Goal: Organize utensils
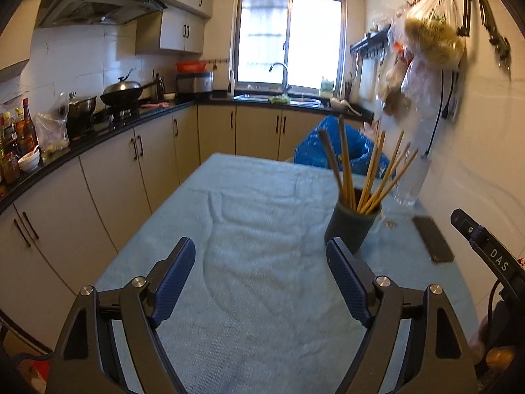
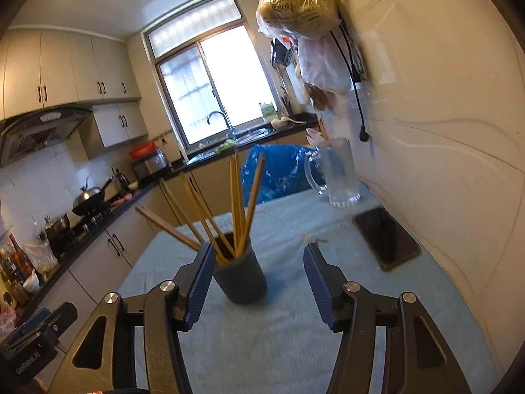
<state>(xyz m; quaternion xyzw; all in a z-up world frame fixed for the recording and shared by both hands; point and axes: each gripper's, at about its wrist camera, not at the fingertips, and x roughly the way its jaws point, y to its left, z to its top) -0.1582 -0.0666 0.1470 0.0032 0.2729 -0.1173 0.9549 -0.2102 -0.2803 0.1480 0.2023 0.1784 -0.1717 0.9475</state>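
A dark grey cup (image 1: 352,226) (image 2: 241,279) stands upright on the table's light blue cloth (image 1: 256,229) (image 2: 285,328). Several wooden chopsticks (image 1: 370,177) (image 2: 236,207) stand fanned out in it. My left gripper (image 1: 259,256) is open over bare cloth, with the cup just beyond its right fingertip. My right gripper (image 2: 257,262) is open too. The cup sits past its tips, close to the left finger, and no pad presses on it. In the left wrist view, part of the right gripper's body (image 1: 485,252) shows at the right edge.
A dark phone (image 1: 433,238) (image 2: 385,238) lies flat near the wall. A clear glass mug (image 1: 411,180) (image 2: 338,174) stands at the far right corner, a blue bag (image 2: 275,170) behind the table. Filled plastic bags (image 2: 298,3) hang from wall hooks. A counter with cookware runs along the left.
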